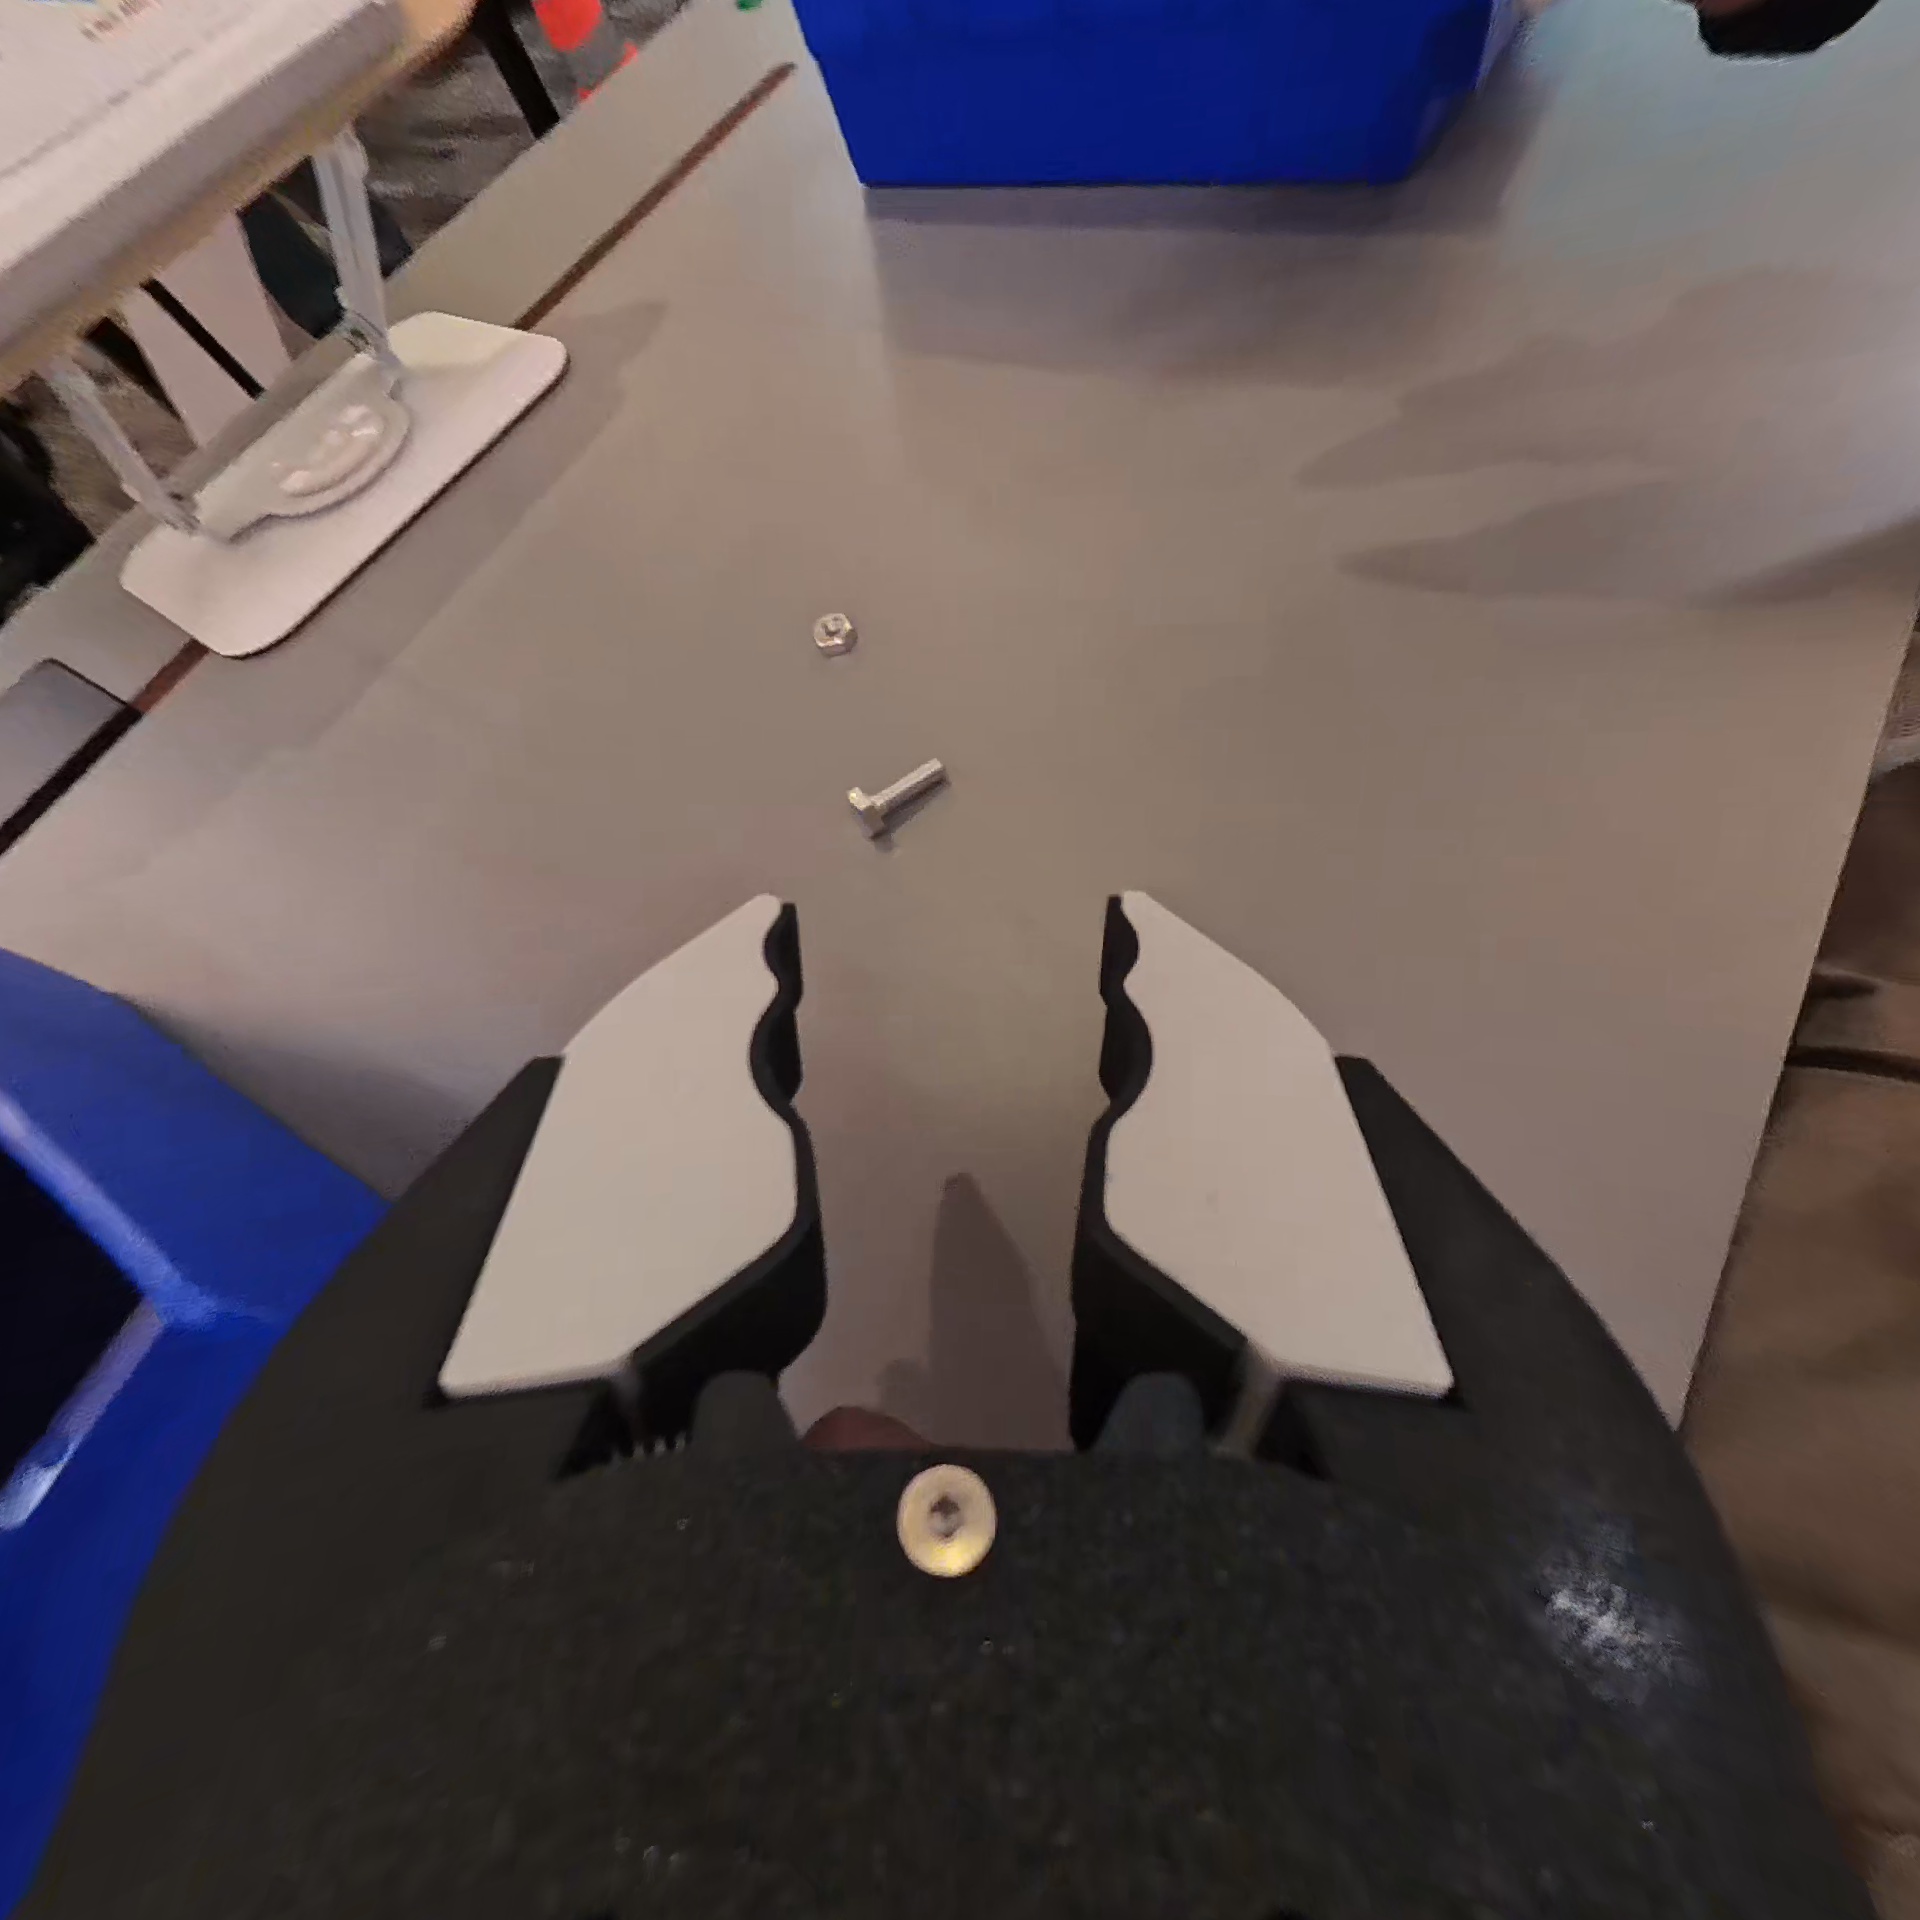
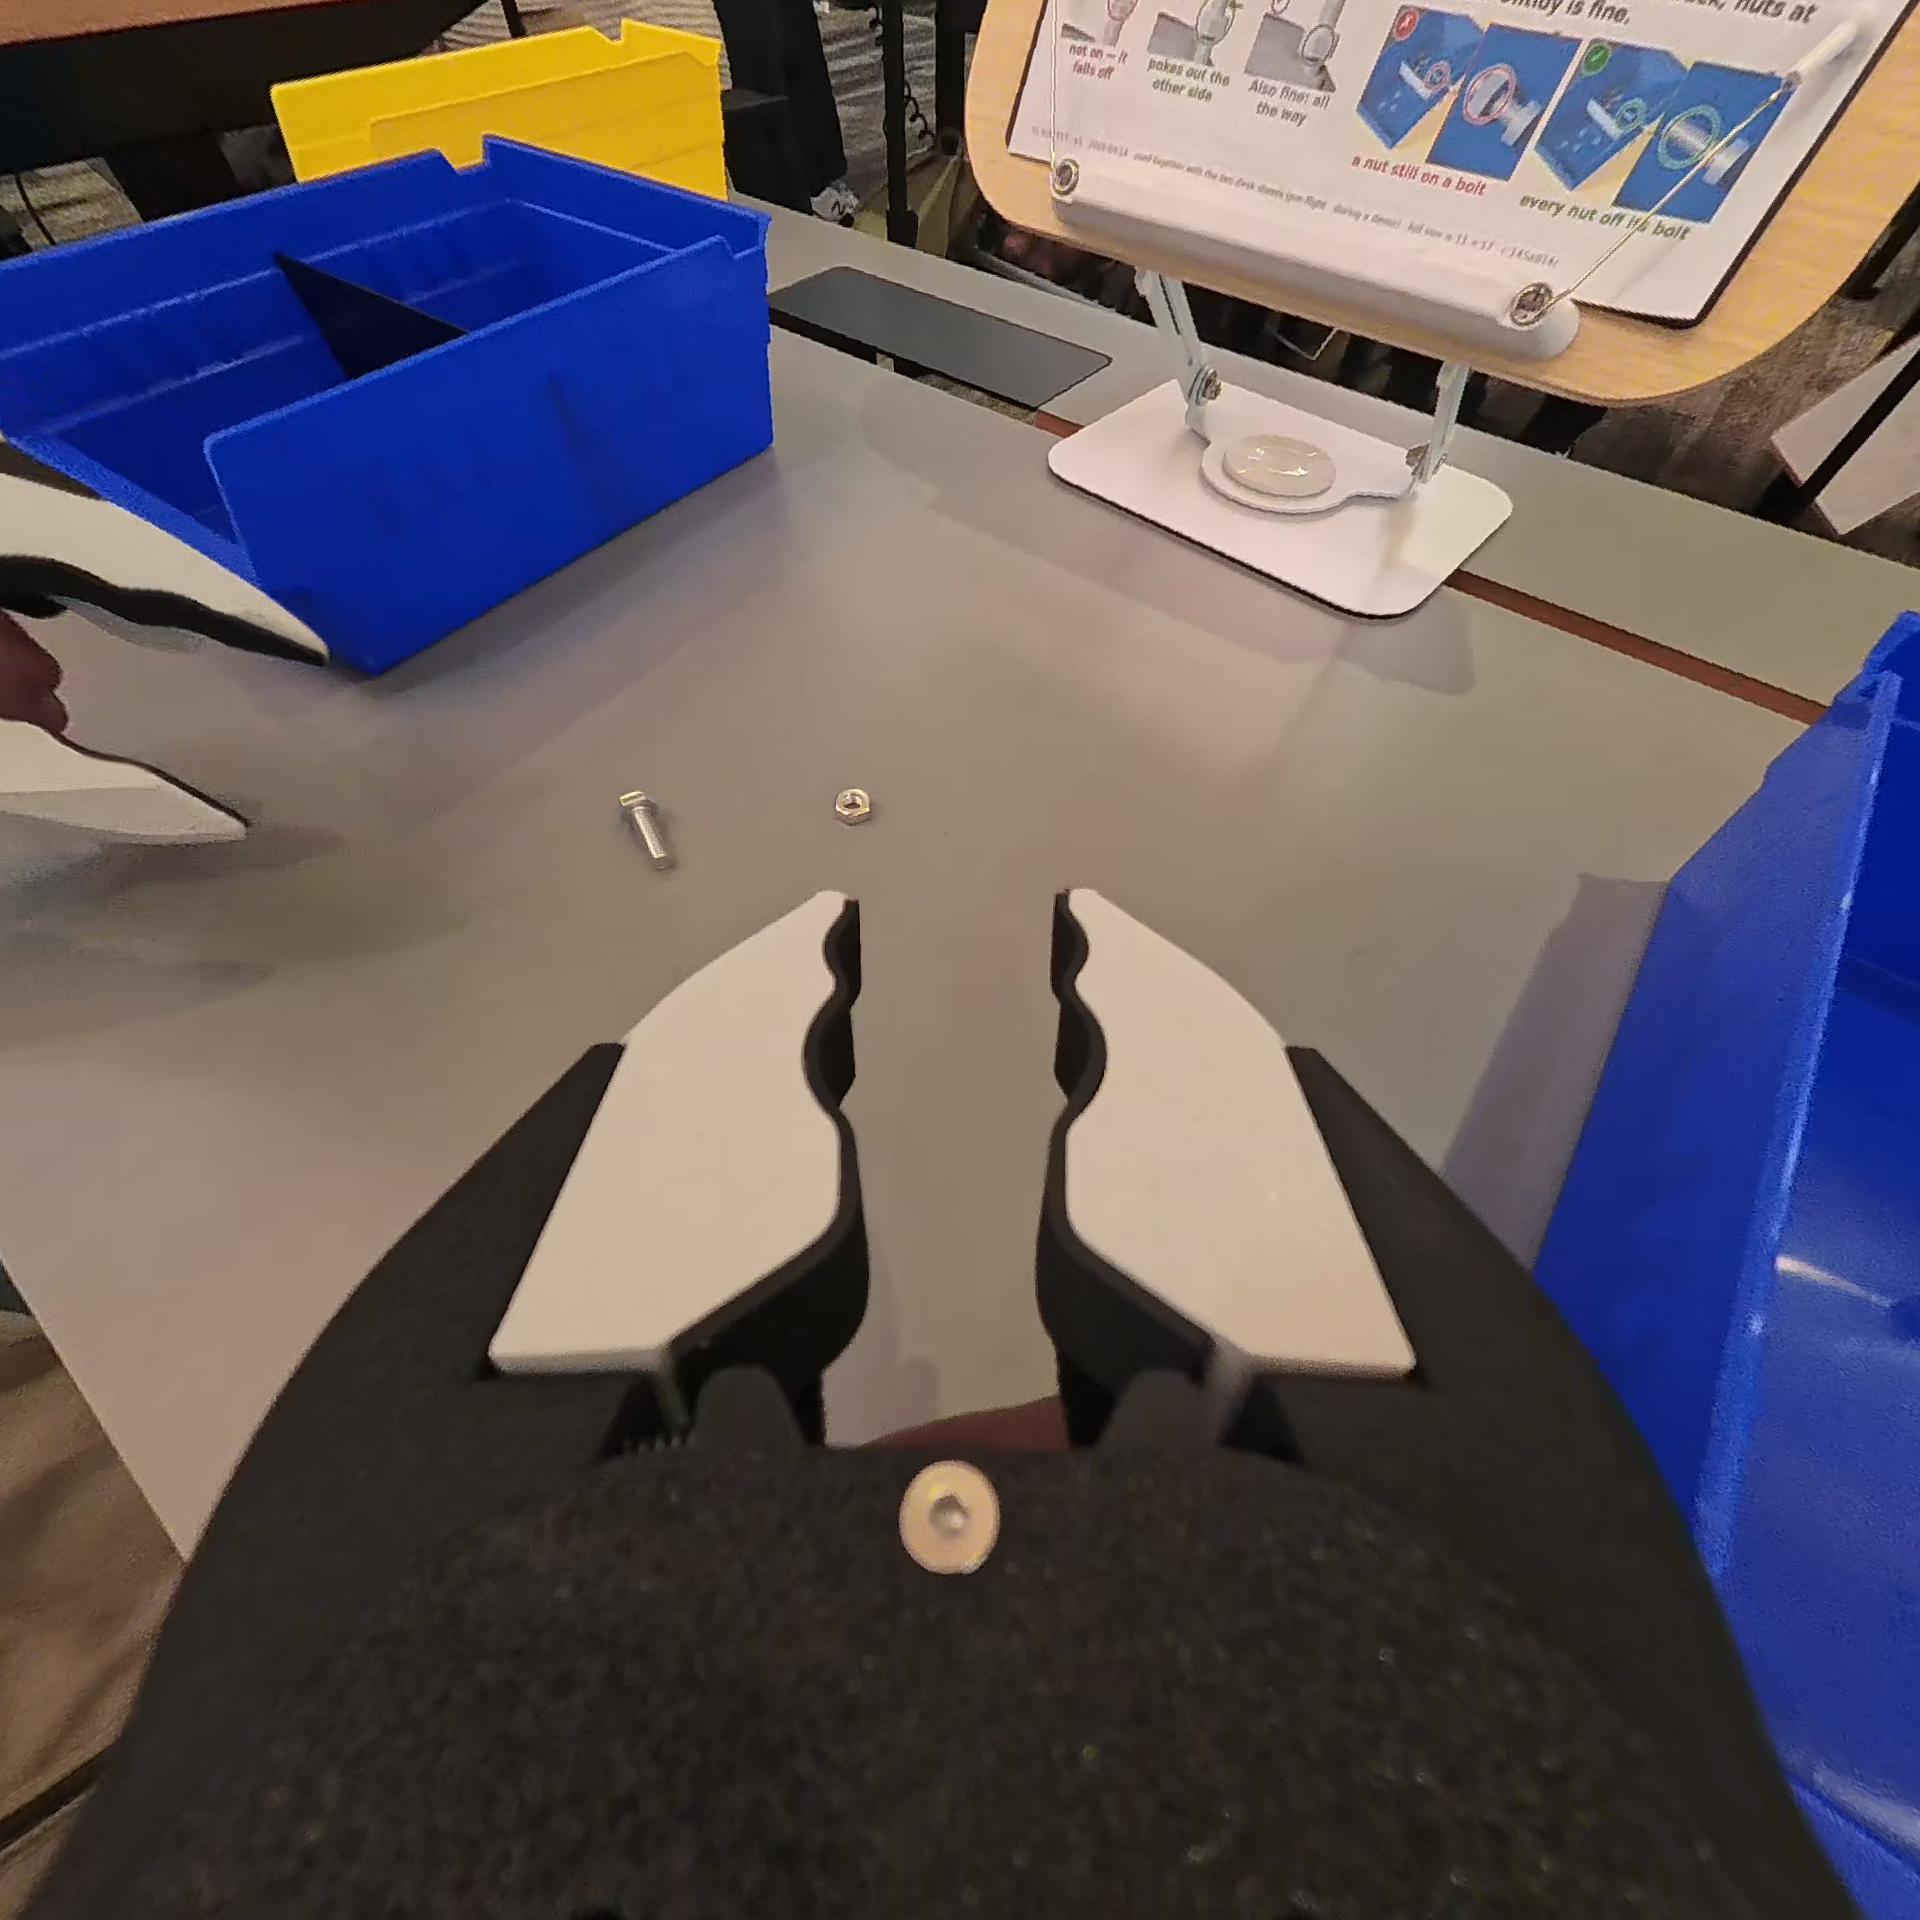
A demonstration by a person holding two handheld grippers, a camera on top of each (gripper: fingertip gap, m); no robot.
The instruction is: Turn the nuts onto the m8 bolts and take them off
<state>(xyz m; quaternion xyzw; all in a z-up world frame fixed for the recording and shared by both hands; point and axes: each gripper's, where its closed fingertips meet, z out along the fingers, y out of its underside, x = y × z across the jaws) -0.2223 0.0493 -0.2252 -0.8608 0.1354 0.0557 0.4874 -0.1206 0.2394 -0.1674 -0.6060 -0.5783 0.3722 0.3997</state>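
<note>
The left gripper (image 1: 948, 914) is held released above the grey table (image 1: 1247, 727), jaws apart and empty. The right gripper (image 2: 956, 909) is likewise held released and empty. The bolt (image 1: 896, 797) is laid on its side just ahead of the left fingertips. The nut (image 1: 834, 633) is laid flat beyond it, apart from the bolt. Blue bins (image 2: 499, 436) are positioned at the table edges.
</note>
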